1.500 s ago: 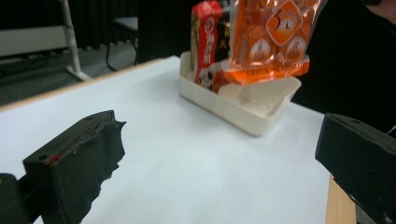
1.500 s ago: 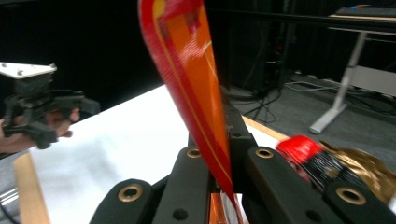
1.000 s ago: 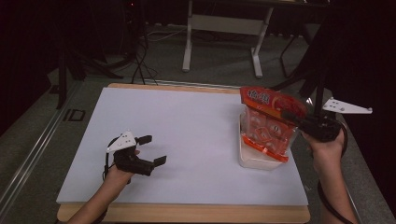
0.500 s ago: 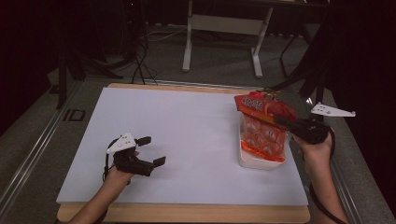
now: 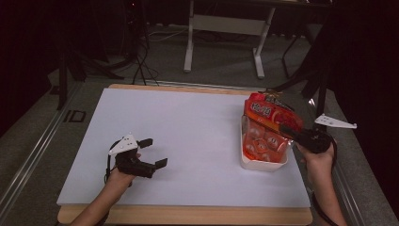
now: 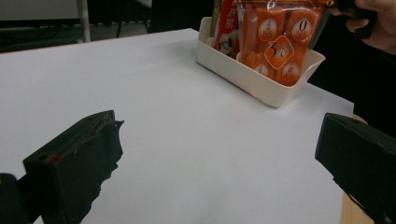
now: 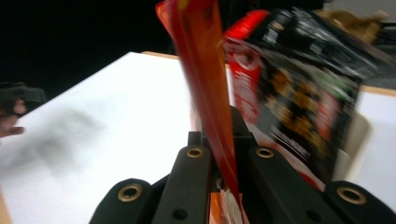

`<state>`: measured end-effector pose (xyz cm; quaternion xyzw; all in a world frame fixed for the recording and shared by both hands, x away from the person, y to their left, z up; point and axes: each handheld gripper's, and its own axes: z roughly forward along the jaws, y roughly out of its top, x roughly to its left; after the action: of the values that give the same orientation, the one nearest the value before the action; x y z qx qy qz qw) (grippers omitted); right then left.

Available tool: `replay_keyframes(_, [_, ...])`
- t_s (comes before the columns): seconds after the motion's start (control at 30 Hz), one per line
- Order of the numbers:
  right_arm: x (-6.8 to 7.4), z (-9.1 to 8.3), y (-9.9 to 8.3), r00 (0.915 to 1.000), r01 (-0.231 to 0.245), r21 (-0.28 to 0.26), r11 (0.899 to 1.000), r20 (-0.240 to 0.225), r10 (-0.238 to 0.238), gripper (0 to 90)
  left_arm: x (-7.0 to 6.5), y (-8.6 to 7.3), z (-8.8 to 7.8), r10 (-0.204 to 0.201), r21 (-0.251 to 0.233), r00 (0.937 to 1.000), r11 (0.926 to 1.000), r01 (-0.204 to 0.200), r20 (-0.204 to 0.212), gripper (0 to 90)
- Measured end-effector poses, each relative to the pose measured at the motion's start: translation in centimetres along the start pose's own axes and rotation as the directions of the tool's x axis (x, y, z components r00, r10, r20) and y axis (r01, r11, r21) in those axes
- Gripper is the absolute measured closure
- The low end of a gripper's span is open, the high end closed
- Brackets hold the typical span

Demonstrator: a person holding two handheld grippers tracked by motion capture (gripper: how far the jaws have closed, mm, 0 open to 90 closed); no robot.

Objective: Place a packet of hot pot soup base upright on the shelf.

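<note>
A dim room with a grey floor (image 5: 37,141) surrounds the table; a white desk frame (image 5: 226,28) stands behind it and cables trail in the dark at the far left. The table's white sheet (image 5: 188,136) lies on a wooden top (image 5: 188,215) whose edge shows along the near side and the far side. Most of the sheet is bare, with wide free space across the middle and left; the crowding is all at the right edge.

There a cream tray (image 5: 263,164) sits close to the sheet's right border, its long side running away from the person. An orange snack bag (image 5: 268,127) stands in it, its long axis tilted up and back, its top leaning toward the far right, its lower end down in the tray. A second red packet (image 6: 226,23) stands behind it in the tray.

The right gripper (image 5: 294,134) has its jaws pressed together on the bag's upper edge. The left gripper (image 5: 153,153) rests on the sheet's near left, jaws spread wide with nothing between them.
</note>
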<state>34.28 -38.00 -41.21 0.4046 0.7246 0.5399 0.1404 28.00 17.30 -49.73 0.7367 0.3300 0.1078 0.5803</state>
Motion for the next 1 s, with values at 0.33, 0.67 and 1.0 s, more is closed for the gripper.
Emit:
replay_keyframes(0.33, [-1.3, -0.9, -1.3, 0.9985, -0.03, 0.006, 1.0, 0.047, 0.03, 90.0, 0.1, -0.2, 0.3, -0.006, 0.007, 1.0, 1.0, 0.006, 0.001, 0.0])
replay_keyframes(0.67, [-0.9, -0.9, -1.0, 0.9982, -0.023, 0.022, 0.999, 0.056, 0.022, 83.9, 0.1, -0.3, 0.4, -0.012, 0.001, 0.9999, 0.9999, 0.012, 0.01, 0.0])
replay_keyframes(1.0, [1.7, -2.4, 2.3, 0.9927, 0.054, -0.064, 0.996, 0.111, -0.047, 51.2, 0.0, -0.5, 0.4, -0.01, 0.0, 0.9998, 1.0, 0.01, 0.017, 0.0])
